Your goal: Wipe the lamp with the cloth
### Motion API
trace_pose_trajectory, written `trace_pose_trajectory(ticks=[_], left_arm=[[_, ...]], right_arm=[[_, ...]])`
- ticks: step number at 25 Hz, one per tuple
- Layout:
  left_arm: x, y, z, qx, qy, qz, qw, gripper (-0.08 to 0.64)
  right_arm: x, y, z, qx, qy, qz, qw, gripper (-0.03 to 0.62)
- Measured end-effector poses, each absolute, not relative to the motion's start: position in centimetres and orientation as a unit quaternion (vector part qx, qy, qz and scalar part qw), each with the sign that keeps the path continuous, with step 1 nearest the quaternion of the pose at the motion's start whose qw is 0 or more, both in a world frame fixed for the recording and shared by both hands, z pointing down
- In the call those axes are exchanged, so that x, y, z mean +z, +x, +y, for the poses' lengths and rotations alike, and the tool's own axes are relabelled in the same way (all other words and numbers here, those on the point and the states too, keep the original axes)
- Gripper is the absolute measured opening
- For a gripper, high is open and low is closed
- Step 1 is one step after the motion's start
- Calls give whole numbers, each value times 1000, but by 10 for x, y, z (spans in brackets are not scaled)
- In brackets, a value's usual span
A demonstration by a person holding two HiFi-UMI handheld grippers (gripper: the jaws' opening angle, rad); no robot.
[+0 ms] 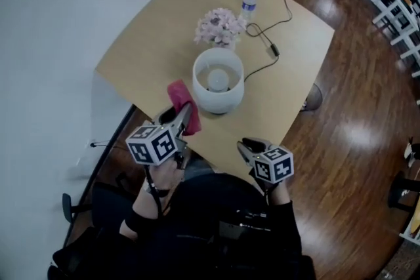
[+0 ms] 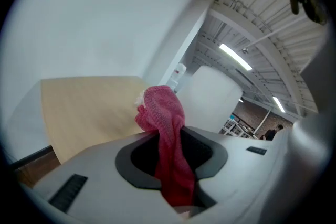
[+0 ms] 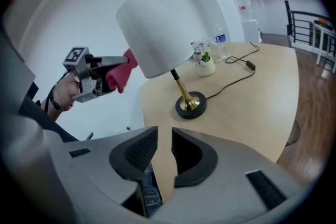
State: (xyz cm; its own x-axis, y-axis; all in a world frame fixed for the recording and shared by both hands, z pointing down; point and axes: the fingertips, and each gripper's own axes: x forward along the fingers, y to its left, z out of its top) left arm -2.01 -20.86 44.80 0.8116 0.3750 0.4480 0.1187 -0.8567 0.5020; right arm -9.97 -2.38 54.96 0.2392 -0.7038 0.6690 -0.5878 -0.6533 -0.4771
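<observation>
The left claw (image 2: pixel 169 136) is clamped on the pink cloth (image 2: pixel 164 110), which is bunched above the jaws and hangs down between them. The cloth is held up just beside the white shade of the lamp (image 3: pixel 152 34), on the side toward the wall; contact cannot be confirmed. The right claw (image 3: pixel 165 152) is seen with its jaws slightly apart and nothing between them. It is held low at the near edge of the desk (image 1: pixel 144 56), apart from the lamp. The lamp stands upright mid-desk on a brass stem and a dark round base. Beyond it, a vase of flowers (image 1: pixel 220 26), a water bottle (image 1: pixel 248 2) and a black cable (image 1: pixel 269 42) are noted.
</observation>
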Motion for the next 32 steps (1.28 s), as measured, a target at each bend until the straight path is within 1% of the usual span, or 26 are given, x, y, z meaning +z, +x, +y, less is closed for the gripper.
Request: trace_pose_trajectory(ticks=[4,9,12,19,25,29,32], left_arm=[[391,-22,-165,219,940,128,226,115],[381,-22,-149,201,953,72,216,115],[399,-24,-149,215,955,41,199,115],[462,-23,-154,260,947,-21,187,115],[506,-23,-160,287,930,-31,226,115],[526,-20,-167,280,924,-28,258,115],[540,-23,-169,282,918,-31,277,115]], right_arm=[[558,-96,-4,-457,-763,453,58,92],[556,-105,9,-443,-736,510,37,92],[556,-113,20,-443,-722,531,33,92],[567,-141,35,-464,-684,562,16,92],[576,-141,37,-494,-671,553,3,92],[574,-133,34,-496,-673,548,-40,92],[574,-128,34,-502,-674,540,-45,92]])
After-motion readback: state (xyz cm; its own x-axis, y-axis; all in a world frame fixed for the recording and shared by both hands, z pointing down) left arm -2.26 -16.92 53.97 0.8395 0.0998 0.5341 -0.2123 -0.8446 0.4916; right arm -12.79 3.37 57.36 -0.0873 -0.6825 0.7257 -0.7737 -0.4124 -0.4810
